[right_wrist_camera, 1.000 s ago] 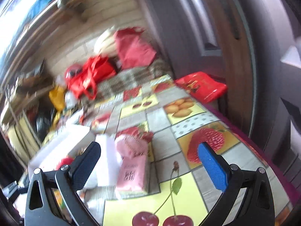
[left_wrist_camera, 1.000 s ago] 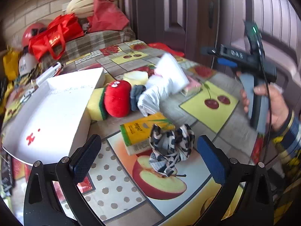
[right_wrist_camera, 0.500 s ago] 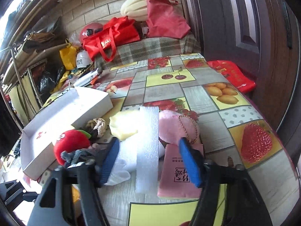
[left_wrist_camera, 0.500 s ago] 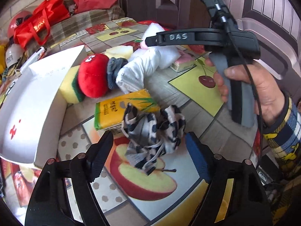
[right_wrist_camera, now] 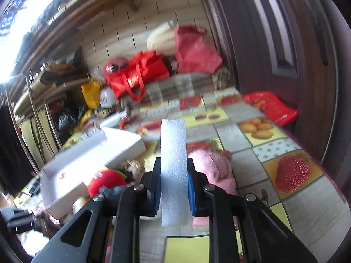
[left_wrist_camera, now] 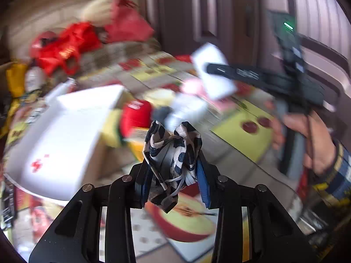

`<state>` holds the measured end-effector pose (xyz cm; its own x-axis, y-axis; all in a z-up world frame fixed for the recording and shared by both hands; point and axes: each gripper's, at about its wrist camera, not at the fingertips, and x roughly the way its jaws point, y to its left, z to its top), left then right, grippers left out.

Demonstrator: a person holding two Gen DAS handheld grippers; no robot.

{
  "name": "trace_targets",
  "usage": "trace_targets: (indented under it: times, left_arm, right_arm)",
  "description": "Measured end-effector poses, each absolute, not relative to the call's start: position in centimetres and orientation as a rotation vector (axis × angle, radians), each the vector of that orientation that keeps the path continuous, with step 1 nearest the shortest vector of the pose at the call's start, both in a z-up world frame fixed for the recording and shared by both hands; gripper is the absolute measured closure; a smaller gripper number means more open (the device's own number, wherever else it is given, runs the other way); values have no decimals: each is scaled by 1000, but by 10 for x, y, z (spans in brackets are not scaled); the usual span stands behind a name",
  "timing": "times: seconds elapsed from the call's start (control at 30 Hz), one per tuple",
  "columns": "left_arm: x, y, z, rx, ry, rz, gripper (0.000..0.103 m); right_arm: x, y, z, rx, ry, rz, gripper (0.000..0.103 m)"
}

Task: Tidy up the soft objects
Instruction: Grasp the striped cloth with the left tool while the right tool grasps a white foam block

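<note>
1. The left gripper point(left_wrist_camera: 174, 175) has its fingers point(left_wrist_camera: 203, 182) drawn narrow and clamped on a black-and-white patterned cloth point(left_wrist_camera: 173, 151). The cloth is bunched between the two blue pads; its folds rise above the fingertips and a loose end hangs below them.
2. The cloth is off the worktop point(left_wrist_camera: 248, 140), which shows blurred beyond the fingers with its fruit-print cover.
3. Beyond the left finger and off to that side lies an open white box point(left_wrist_camera: 59, 140). Straight past the fingertips sit a red plush toy point(left_wrist_camera: 136, 116) and a yellow packet, both smeared by motion.
4. Beyond the right finger, a hand point(left_wrist_camera: 307, 140) in a plaid sleeve grips the handle of the right gripper point(right_wrist_camera: 174, 186), seen from the side in the left wrist view.
5. The right gripper has its fingers point(right_wrist_camera: 190, 188) narrow and pressed against both faces of a white foam block point(right_wrist_camera: 174, 166). The block stands upright between the pads and reaches well past the fingertips.
6. Past the right finger of that gripper lies a pink plush item point(right_wrist_camera: 212, 171) on the worktop point(right_wrist_camera: 274, 149). Past the left finger are the red plush toy point(right_wrist_camera: 105, 179) and, further on, the white box point(right_wrist_camera: 92, 153).
7. Far beyond the fingertips, red bags point(right_wrist_camera: 140, 74) are piled on a checked cover against a brick wall.
</note>
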<state>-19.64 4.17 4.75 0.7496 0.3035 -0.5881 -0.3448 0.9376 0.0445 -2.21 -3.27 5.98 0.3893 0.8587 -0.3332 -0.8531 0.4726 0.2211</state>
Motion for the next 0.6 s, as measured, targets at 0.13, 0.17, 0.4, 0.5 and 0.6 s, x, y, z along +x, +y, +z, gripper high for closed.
trace_targets:
  times: [0.13,0.17,0.4,0.5,0.6]
  left_arm:
    - [-219,69,58,-91,530,537,67]
    - [-224,76,59,-104,516,568,67]
    - [-258,113,56,-157,440,743,67]
    - [-268,126,54,-175,423,798,67]
    - [-273,136,51,-189,416,837,67]
  right_arm:
    - [-37,-39,64,64,399,1124,84]
    - [-42,-40,65,73,389,1132,84]
    - [-69,-36,68,95,345,1174,84]
    - [-81,-32,69,82,320,1188,84]
    - [-89,-28,69,70,304,1204,84]
